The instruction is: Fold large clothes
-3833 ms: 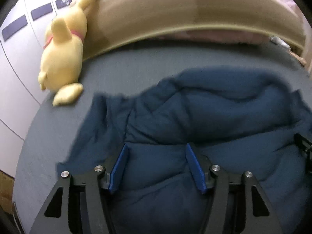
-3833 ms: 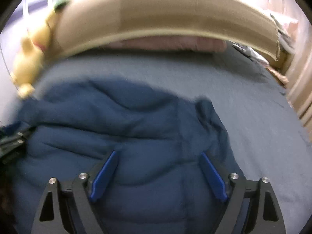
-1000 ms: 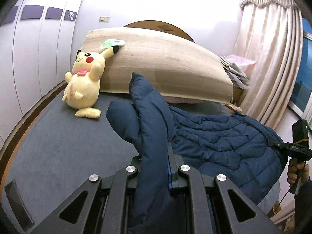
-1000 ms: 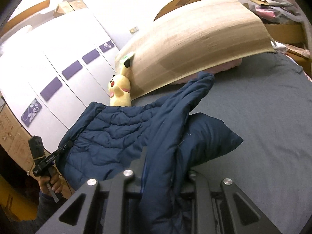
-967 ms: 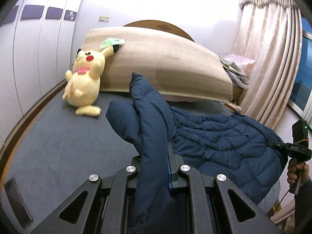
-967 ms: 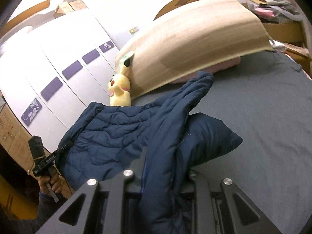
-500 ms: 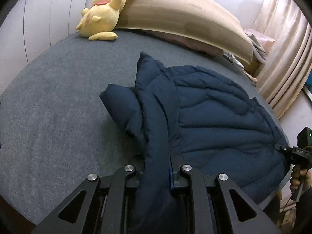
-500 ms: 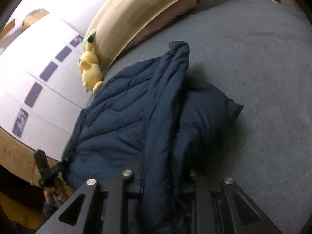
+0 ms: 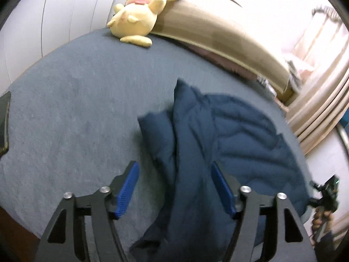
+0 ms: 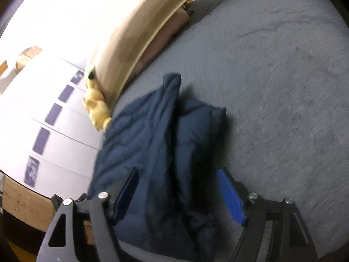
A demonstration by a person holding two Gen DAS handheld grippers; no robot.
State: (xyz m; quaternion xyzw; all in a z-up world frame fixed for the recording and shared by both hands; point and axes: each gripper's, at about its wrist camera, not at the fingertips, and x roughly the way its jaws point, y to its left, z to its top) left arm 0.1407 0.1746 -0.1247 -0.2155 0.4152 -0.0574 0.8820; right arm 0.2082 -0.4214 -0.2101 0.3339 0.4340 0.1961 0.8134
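Note:
A navy quilted puffer jacket (image 9: 240,144) lies on the grey bed (image 9: 76,109), its near edge bunched into a ridge. In the left wrist view my left gripper (image 9: 174,170) is opening; the ridge of jacket runs between its blue pads (image 9: 127,187) without being pressed. In the right wrist view the same jacket (image 10: 139,135) lies under my right gripper (image 10: 176,174), which is opening too, with a fold of jacket loose between its blue pads (image 10: 231,196). The other gripper (image 9: 327,192), held by a hand, shows at the right edge of the left wrist view.
A yellow plush toy (image 9: 137,15) leans on the beige headboard (image 9: 218,32) at the far end of the bed. Beige curtains (image 9: 322,91) hang at the right. White wardrobe doors (image 10: 43,120) run along the left. Bare grey bedding (image 10: 283,87) spreads right of the jacket.
Both grippers came down toward the bed with the jacket edge pinched, then their jaws spread and let the fabric go. The jacket now rests on the bed.

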